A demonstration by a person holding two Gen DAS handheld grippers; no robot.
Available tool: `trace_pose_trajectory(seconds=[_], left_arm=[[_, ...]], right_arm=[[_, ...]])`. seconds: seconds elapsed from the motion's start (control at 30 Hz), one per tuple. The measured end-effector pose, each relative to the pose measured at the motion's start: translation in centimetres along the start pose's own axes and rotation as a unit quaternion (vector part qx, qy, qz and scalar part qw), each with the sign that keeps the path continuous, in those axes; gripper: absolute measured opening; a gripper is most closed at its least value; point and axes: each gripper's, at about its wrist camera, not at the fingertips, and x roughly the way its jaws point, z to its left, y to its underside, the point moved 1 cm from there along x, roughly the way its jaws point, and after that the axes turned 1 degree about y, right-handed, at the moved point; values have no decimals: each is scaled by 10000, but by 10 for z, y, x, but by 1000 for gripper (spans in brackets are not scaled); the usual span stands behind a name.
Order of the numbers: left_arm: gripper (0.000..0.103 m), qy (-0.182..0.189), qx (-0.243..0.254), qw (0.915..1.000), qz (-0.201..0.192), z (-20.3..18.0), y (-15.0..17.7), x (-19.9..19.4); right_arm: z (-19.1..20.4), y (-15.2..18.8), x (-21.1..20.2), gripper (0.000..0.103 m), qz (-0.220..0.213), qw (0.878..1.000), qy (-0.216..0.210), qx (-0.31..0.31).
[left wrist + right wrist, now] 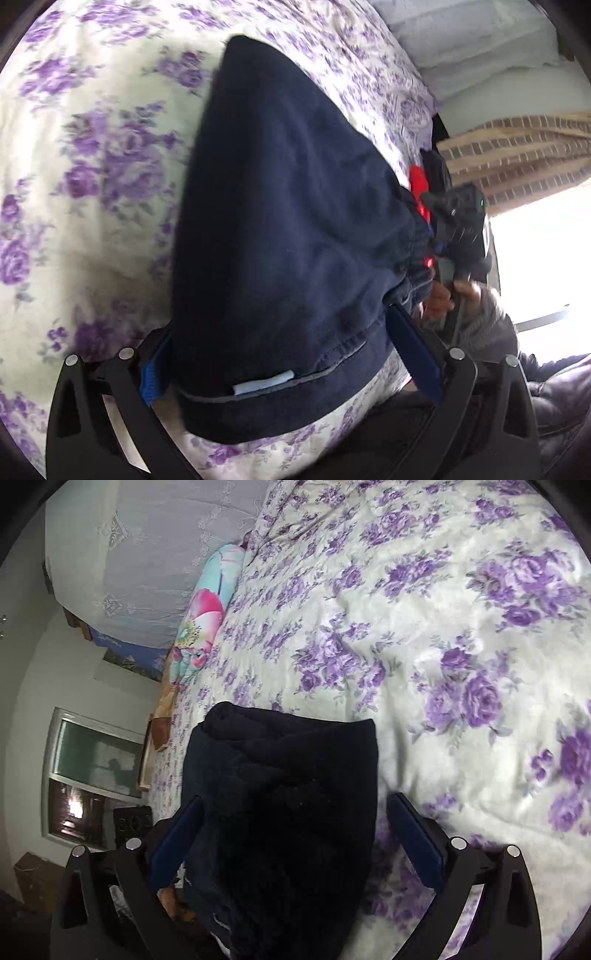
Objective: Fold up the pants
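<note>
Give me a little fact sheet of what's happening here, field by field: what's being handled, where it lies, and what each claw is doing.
item: dark navy pants, bunched into a thick folded bundle
surface: bedspread, white with purple flowers
left gripper: jaws wide open, the pants' waistband end lying between them
right gripper: jaws wide open, either side of the bundle
grip: neither looks clamped
label: pale tag at the hem nearest the left camera
nearby: bright floral pillow at the bed's far edge
</note>
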Motion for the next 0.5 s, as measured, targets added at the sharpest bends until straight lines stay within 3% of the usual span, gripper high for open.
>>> trace_pose_trajectory(seconds=[0.17, 0.23, 0.37, 0.4, 0.5], left_arm=[[98, 304, 304, 9991, 67, 8, 15, -5], [98, 397, 374, 9985, 16, 9, 21, -8], [97, 588, -9, 9982, -82, 8, 23, -5], [94, 648, -108, 9978, -97, 8, 24, -8], [68, 679, -335, 9970, -190, 19, 28, -17]], right_arm=[[10, -3, 12, 99, 782, 9936, 20, -819], [13, -1, 12, 99, 753, 9918, 8, -1036], [16, -10, 16, 100, 469, 9975, -12, -522], [18, -12, 17, 92, 406, 9981, -162, -438], [17, -13, 23, 72, 344, 9988, 32, -345]])
